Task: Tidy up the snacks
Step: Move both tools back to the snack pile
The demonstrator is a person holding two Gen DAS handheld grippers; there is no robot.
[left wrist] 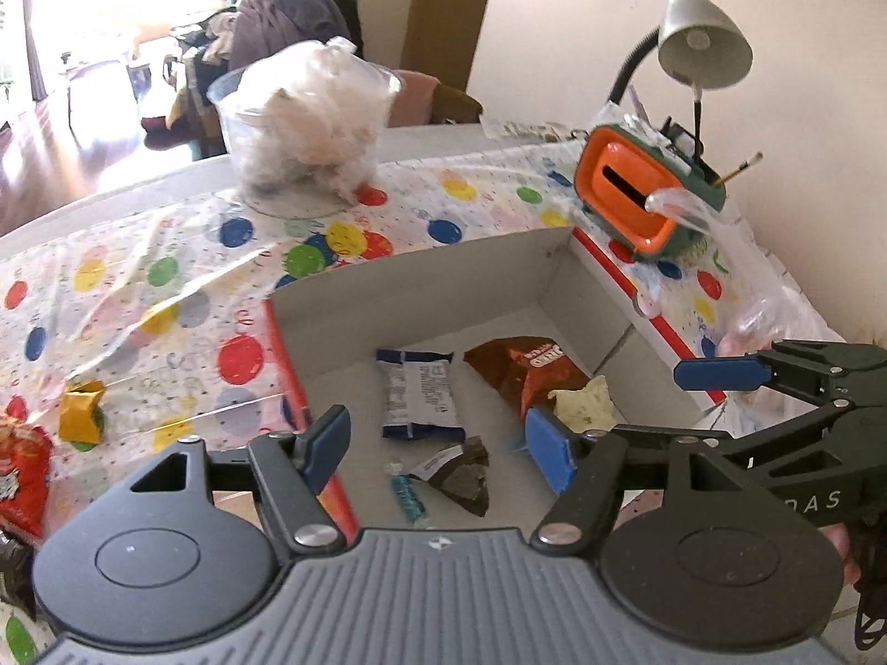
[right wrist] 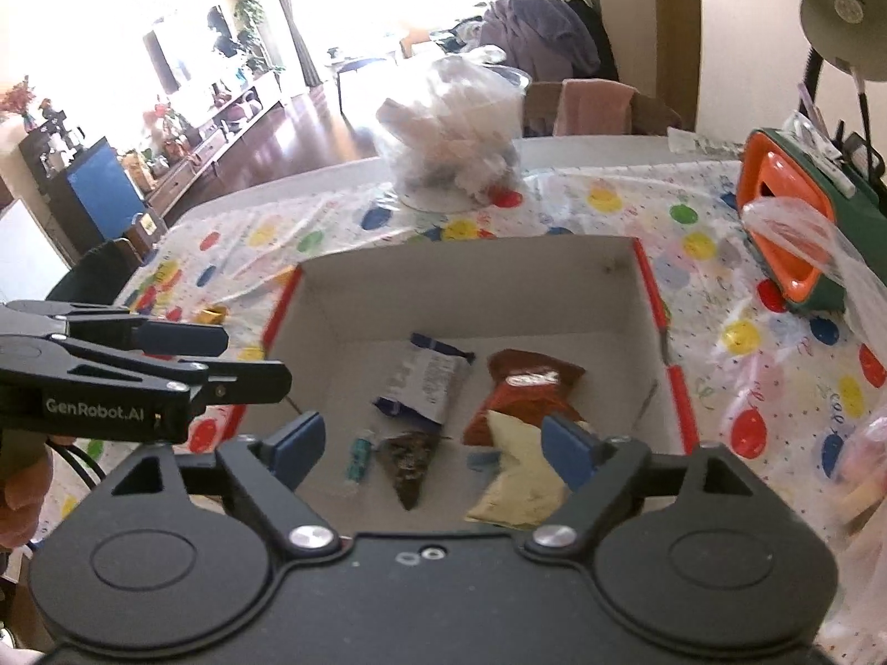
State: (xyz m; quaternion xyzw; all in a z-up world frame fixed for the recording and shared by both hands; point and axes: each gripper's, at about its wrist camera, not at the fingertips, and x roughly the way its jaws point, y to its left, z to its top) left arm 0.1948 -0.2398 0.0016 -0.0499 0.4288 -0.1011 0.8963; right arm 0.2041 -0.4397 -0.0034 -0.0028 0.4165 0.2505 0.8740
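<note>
A white box with red edges [left wrist: 421,288] [right wrist: 465,271] stands on the dotted tablecloth. Inside lie a blue-white packet [left wrist: 421,393] [right wrist: 427,382], an orange-red bag [left wrist: 521,371] [right wrist: 526,388], a pale yellow packet [left wrist: 587,402] [right wrist: 521,476], a dark triangular snack [left wrist: 463,476] [right wrist: 410,460] and a small teal candy [left wrist: 407,493] [right wrist: 360,454]. My left gripper [left wrist: 443,443] is open and empty over the box's near edge. My right gripper [right wrist: 432,443] is open and empty over the box; it also shows in the left wrist view [left wrist: 720,374]. A yellow snack [left wrist: 82,410] and a red bag [left wrist: 22,476] lie on the cloth to the left.
A clear tub stuffed with plastic bags [left wrist: 305,127] [right wrist: 460,133] stands behind the box. An orange-green holder [left wrist: 637,194] [right wrist: 793,233] and a desk lamp [left wrist: 704,39] stand at the right by the wall. A loose plastic bag [right wrist: 831,255] lies at the right.
</note>
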